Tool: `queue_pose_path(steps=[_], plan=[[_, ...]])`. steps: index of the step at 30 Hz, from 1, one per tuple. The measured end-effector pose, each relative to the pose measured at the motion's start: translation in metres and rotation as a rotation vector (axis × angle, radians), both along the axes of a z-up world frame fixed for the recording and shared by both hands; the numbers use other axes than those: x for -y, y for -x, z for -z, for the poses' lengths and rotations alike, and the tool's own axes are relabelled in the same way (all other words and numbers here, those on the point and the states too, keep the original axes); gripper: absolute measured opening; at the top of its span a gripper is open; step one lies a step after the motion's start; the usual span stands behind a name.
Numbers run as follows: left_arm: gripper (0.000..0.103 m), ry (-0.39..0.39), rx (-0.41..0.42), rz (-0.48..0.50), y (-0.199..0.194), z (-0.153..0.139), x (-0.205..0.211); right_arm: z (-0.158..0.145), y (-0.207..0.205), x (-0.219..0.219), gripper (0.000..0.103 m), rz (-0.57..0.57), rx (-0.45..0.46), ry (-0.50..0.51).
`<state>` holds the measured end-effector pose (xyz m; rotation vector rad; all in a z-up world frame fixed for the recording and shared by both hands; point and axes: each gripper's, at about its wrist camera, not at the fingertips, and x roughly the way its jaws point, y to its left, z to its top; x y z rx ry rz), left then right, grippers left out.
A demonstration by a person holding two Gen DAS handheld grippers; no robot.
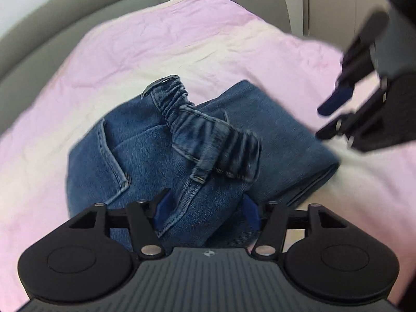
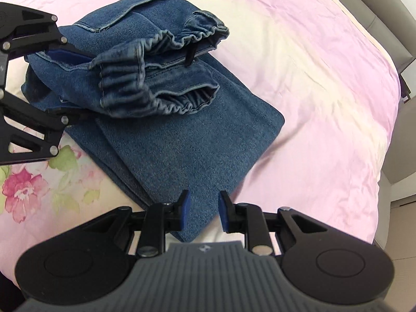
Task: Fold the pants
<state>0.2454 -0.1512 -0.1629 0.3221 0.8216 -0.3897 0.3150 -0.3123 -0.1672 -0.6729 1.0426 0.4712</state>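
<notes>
One pair of blue jeans (image 2: 166,119), folded, lies mid-frame on the pink bed (image 2: 325,91); of two claws, the left claw (image 1: 206,212) clamps its bunched waist end, the right claw (image 2: 202,214) hangs released over its lower corner.

1. the left gripper (image 1: 206,208) is built of black linkage arms joined by silver screws, with blue pads (image 1: 163,205).
2. a ribbed grey housing and two black round discs are seen behind it.
3. the right gripper (image 2: 202,208) is made alike, with blue pads (image 2: 186,209).
</notes>
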Motion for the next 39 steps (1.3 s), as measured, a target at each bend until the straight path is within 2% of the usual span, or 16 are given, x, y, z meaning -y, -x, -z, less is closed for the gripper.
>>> queue_pose_path(steps=[4, 8, 11, 14, 16, 18, 25, 30, 39], plan=[[0.074, 0.213, -0.065, -0.044, 0.003, -0.023, -0.026, -0.007, -0.005, -0.008, 0.025, 0.008, 0.013, -0.015], [0.074, 0.320, -0.068, -0.095, 0.011, -0.037, -0.056, -0.023, -0.002, -0.011, 0.031, 0.040, 0.015, -0.077], [0.074, 0.317, -0.027, -0.171, 0.013, -0.046, -0.084, -0.038, -0.002, -0.016, 0.039, 0.078, 0.009, -0.134], [0.074, 0.251, 0.017, -0.304, 0.010, -0.047, -0.111, -0.050, -0.003, -0.029, 0.049, 0.111, 0.025, -0.161], [0.073, 0.259, 0.019, -0.376, 0.008, -0.045, -0.134, -0.052, -0.003, -0.041, 0.063, 0.147, 0.041, -0.182], [0.073, 0.281, 0.015, -0.425, 0.007, -0.040, -0.153, -0.056, -0.005, -0.051, 0.067, 0.190, 0.047, -0.219], [0.073, 0.328, -0.018, -0.506, 0.011, -0.021, -0.202, -0.050, -0.024, -0.063, 0.068, 0.352, 0.014, -0.369], [0.073, 0.349, -0.054, -0.544, 0.005, -0.004, -0.223, -0.043, -0.039, -0.048, 0.068, 0.503, -0.077, -0.487], [0.073, 0.374, -0.120, -0.549, -0.011, 0.024, -0.230, -0.008, -0.079, -0.031, 0.069, 0.670, -0.150, -0.634]])
